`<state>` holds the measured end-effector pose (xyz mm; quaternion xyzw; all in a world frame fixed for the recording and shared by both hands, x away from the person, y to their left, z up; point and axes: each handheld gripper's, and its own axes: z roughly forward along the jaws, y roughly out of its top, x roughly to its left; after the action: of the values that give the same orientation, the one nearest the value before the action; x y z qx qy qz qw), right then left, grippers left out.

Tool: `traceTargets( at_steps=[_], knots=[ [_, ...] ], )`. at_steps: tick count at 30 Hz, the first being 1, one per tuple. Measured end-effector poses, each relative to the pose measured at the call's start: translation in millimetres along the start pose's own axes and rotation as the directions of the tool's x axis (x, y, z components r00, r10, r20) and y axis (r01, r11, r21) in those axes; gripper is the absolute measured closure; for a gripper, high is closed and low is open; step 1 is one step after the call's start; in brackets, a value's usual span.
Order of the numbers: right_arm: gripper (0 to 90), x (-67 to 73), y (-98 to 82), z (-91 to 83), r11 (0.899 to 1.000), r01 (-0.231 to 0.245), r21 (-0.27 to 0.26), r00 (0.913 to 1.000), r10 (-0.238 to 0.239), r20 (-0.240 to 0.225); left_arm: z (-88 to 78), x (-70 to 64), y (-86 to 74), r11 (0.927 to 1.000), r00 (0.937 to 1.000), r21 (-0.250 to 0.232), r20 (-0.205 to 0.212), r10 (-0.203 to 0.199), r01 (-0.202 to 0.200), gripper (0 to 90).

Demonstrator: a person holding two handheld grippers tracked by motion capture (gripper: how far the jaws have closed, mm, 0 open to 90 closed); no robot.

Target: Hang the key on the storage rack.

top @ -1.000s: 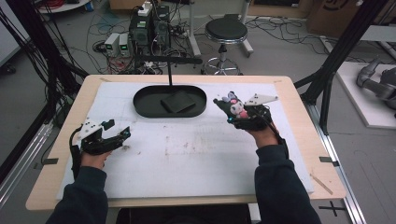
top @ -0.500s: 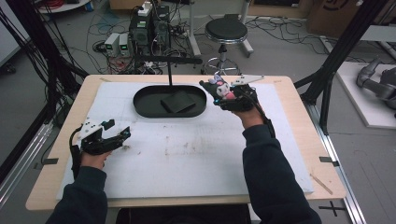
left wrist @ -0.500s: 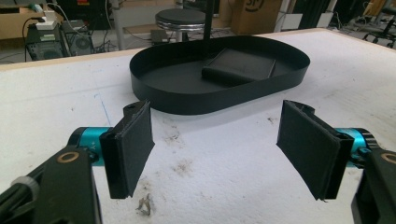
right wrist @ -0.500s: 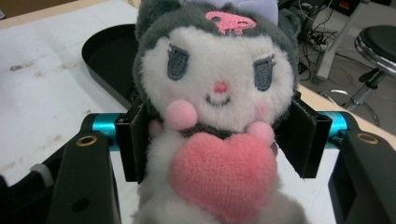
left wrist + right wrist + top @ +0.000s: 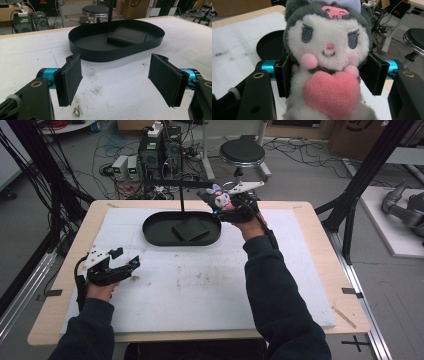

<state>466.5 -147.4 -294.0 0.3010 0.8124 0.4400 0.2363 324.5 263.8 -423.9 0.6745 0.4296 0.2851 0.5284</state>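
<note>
White foam sheeting covers the desk [image 5: 200, 295], with cables, power boxes and a stool on the floor behind it at the top of the high view. Over the last second the right gripper [image 5: 227, 205] has travelled from the right middle of the frame up and leftward, and now hangs by the right end of the black tray [image 5: 150, 232], seemingly just above its rim. Its jaws are closed on the plush [image 5: 328, 62], pinching it at the sides below the head; the toy [image 5: 220, 198] rides clear of the desk. That shift suggests the toy is bound for the tray, where a dark flat pad [image 5: 127, 36] already lies, and the release is not yet made. The left gripper [image 5: 117, 269] has not moved at lower left, jaws wide apart and holding nothing.
</note>
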Motion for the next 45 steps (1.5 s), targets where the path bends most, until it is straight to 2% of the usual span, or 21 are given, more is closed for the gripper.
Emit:
traceTargets(
  at_steps=[5,10,14,18,22,25,27,29,32,33,39,42,45],
  knots=[
    [35.8,0.5,7.7,7.9,1.000,-0.003,0.012,1.0000,0.003,0.001,0.2,0.1,0.0,1.0000,1.0000,-0.003,0.000,-0.003,0.003,26.5],
    [36.1,-5.8,13.5,12.8,1.000,-0.021,0.020,0.9995,0.020,0.025,0.3,0.6,-0.1,1.0000,1.0000,-0.005,0.000,-0.002,0.002,26.6],
    [36.2,-10.6,17.5,17.2,0.999,-0.035,0.030,0.9990,0.035,0.028,0.4,0.8,-0.1,1.0000,1.0000,-0.005,0.001,-0.003,0.003,26.5],
    [36.3,-11.6,25.0,22.3,0.999,-0.025,0.032,0.9990,0.024,0.037,0.2,1.1,-0.1,1.0000,1.0000,-0.004,0.001,-0.005,0.005,26.5],
    [36.3,-14.0,30.6,30.5,0.998,-0.032,0.045,0.9974,0.029,0.066,0.1,1.3,-0.1,0.9999,1.0000,-0.010,0.000,-0.006,0.006,26.5],
    [36.4,-18.9,31.5,34.0,0.997,-0.066,0.034,0.9939,0.063,0.091,-0.4,1.9,-0.1,1.0000,1.0000,-0.008,0.000,-0.003,0.003,26.5],
    [36.4,-22.1,30.4,34.7,0.996,-0.087,0.026,0.9906,0.083,0.109,-1.0,2.4,-0.3,0.9999,1.0000,-0.009,0.001,-0.006,0.006,26.5],
    [36.3,-25.6,28.4,34.6,0.995,-0.088,0.044,0.9877,0.081,0.134,-1.4,3.0,-0.5,0.9999,1.0000,-0.011,-0.003,-0.008,0.008,26.5],
    [36.4,-31.8,24.1,32.7,0.994,-0.091,0.068,0.9859,0.080,0.147,-2.5,3.6,-0.6,1.0000,1.0000,-0.006,-0.004,-0.008,0.008,26.5],
    [36.5,-32.4,22.3,31.4,0.992,-0.104,0.069,0.9850,0.093,0.145,-2.6,3.7,-0.7,0.9999,1.0000,-0.008,-0.004,-0.007,0.007,26.5],
    [37.5,-38.9,6.7,27.3,0.990,-0.090,0.108,0.9881,0.075,0.134,-3.0,2.7,-0.7,0.9999,1.0000,-0.011,-0.002,-0.005,0.005,26.5],
    [38.2,-39.4,-0.7,28.8,0.985,-0.070,0.160,0.9889,0.047,0.141,-2.7,2.3,-0.7,0.9999,1.0000,-0.011,-0.005,-0.004,0.004,26.5],
    [38.9,-38.1,-6.7,33.1,0.980,-0.061,0.187,0.9907,0.037,0.131,-2.7,2.1,-0.7,0.9999,1.0000,-0.011,-0.005,-0.001,0.001,26.5]
  ],
)
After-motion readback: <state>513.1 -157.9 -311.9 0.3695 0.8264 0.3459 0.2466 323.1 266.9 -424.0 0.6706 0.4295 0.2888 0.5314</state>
